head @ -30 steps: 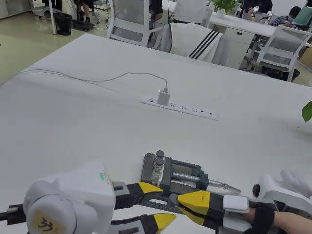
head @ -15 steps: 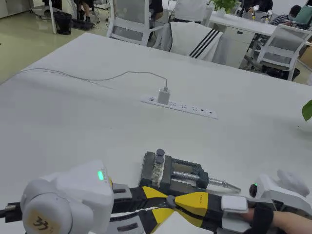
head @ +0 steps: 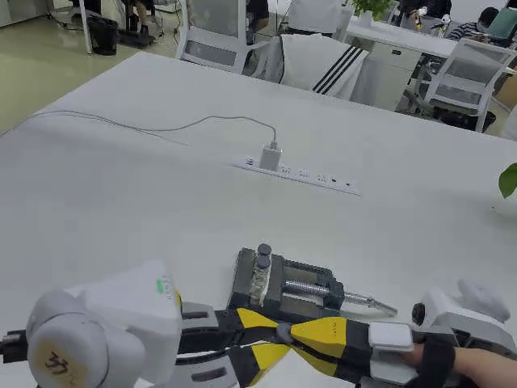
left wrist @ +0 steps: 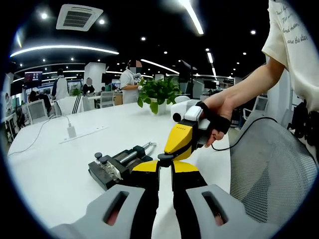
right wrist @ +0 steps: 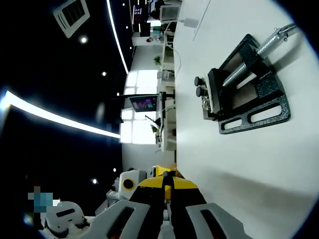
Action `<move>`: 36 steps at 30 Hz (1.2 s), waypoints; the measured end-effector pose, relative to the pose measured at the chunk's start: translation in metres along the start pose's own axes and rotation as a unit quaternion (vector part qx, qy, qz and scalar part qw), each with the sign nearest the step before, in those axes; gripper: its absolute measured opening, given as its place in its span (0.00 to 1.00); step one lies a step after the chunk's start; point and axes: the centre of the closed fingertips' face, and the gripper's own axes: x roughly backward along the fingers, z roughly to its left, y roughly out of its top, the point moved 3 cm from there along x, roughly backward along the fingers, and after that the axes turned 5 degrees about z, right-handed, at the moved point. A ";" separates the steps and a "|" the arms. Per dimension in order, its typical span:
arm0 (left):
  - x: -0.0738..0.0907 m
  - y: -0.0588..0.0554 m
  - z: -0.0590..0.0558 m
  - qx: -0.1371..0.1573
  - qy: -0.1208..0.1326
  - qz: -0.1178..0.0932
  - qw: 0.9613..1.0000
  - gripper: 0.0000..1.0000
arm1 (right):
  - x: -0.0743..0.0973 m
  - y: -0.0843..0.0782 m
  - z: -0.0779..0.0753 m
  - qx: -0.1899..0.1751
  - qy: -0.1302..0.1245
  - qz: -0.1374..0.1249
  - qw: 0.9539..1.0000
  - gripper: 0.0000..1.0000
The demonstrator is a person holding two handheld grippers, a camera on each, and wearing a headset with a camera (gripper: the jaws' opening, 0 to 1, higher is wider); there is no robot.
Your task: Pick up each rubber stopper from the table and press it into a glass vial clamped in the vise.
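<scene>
A black vise (head: 303, 289) stands on the white table (head: 121, 202), clamping two glass vials (head: 261, 271), each with a dark stopper on top. Just in front of it a small dark grey rubber stopper (head: 282, 331) sits where both grippers' yellow tips meet. My left gripper (head: 271, 338) comes in from the lower left with its jaws closed round the stopper (left wrist: 164, 158). Coming from the right, my right gripper (head: 294, 333) holds its jaws together at the same stopper. In the right gripper view the right gripper (right wrist: 165, 180) looks shut, with the vise (right wrist: 249, 94) and vials (right wrist: 202, 87) ahead.
A white power strip (head: 311, 176) with a plugged-in charger (head: 270, 155) and a trailing cable lies beyond the vise. Office chairs (head: 214, 36) stand at the far table edge. A green leaf (head: 509, 182) pokes in at the right.
My left gripper's jaws, wide open a second ago, have closed round the stopper at the right gripper's tip. The vise and vials have not moved.
</scene>
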 end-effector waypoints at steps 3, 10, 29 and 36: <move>0.000 0.001 -0.001 -0.002 -0.002 0.000 1.000 0.05 | 0.001 -0.001 0.001 0.007 0.003 0.002 1.000 0.00; 0.000 -0.002 -0.003 -0.006 -0.009 0.004 1.000 0.04 | 0.001 -0.003 -0.001 0.018 0.000 0.009 1.000 0.00; -0.001 -0.004 -0.002 -0.011 -0.011 0.009 1.000 0.04 | 0.006 0.000 -0.001 0.079 -0.020 0.005 0.997 0.13; -0.001 -0.008 -0.004 -0.011 -0.014 0.017 1.000 0.04 | 0.005 -0.003 -0.002 0.248 -0.092 0.050 0.963 0.31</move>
